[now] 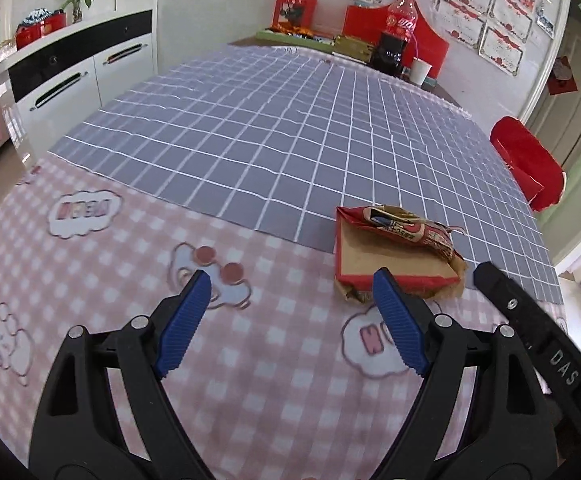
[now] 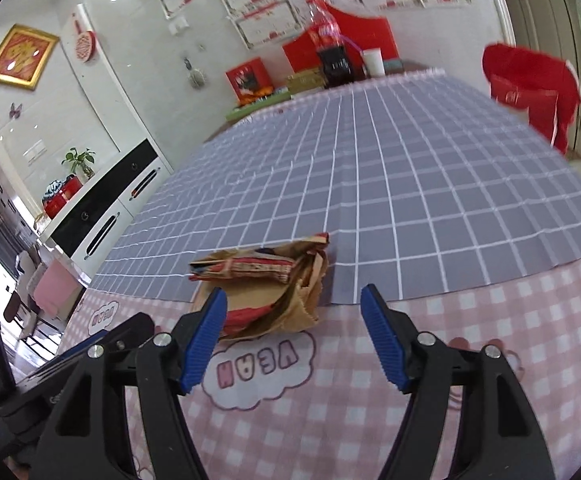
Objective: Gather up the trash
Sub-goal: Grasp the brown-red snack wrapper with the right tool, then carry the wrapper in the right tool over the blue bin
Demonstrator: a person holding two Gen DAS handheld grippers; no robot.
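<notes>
Pink check cloth covers the near end of the table, grey grid cloth beyond. Crumpled paper wrapper lies on the seam between them. Both my tools hang empty: left gripper spread wide beside it, right gripper gaping just short. Approach step, I'd say. Next: straddle the wrapper, clamp, carry toward the red bag at the far edge.

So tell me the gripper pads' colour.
Blue, ribbed pads; clearest in the left wrist view.
</notes>
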